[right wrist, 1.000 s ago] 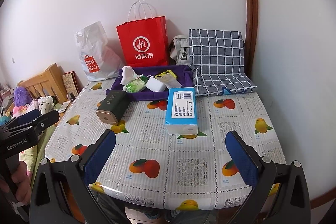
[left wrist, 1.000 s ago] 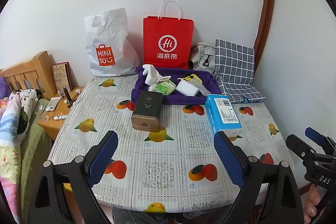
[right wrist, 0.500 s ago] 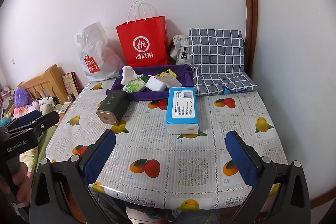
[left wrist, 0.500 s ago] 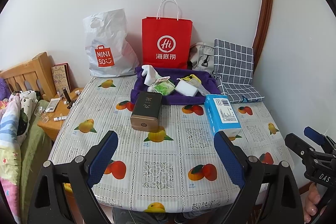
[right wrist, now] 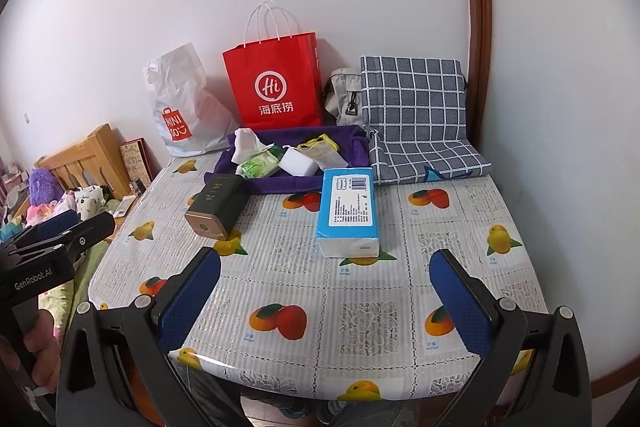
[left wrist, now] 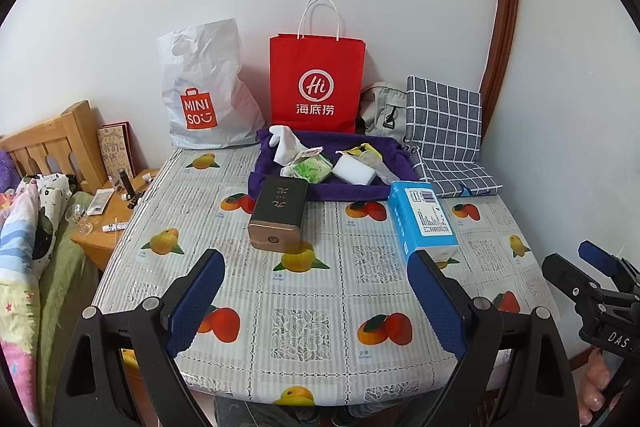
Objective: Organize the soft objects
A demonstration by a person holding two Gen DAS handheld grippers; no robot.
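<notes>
Blue-padded and black-framed, the left gripper [left wrist: 316, 291] hangs over the near edge of a table covered in a glossy fruit-print tablecloth [left wrist: 304, 323], its jaws spread wide with nothing between them. The right gripper [right wrist: 326, 293] hangs over the same near edge, jaws equally wide and empty; each gripper also shows at the side of the other's view, held in a hand [right wrist: 38, 351]. Toward the far side of the table lies a purple fabric tray [left wrist: 280, 187] holding the soft things: a white drawstring pouch [left wrist: 286, 145] at its left rear, a green-printed pack of wipes [left wrist: 312, 169] in front of that, a white rectangular sponge block [left wrist: 354, 169] near the middle, and a crumpled clear bag with yellow trim [left wrist: 370, 155] to the right. Just in front of the tray a dark rectangular tin with a bronze end [left wrist: 278, 213] lies on its side, touching the tray's front wall. Right of the tin, a blue and white soft pack of tissues [right wrist: 350, 211] lies flat on the cloth, its far end by the tray's right corner. Behind the tray stand a red paper shopping bag with white handles [left wrist: 316, 83] and a white plastic carrier bag [left wrist: 204, 87] against the wall, and to the right a folded grey checked cushion [right wrist: 416, 119].
</notes>
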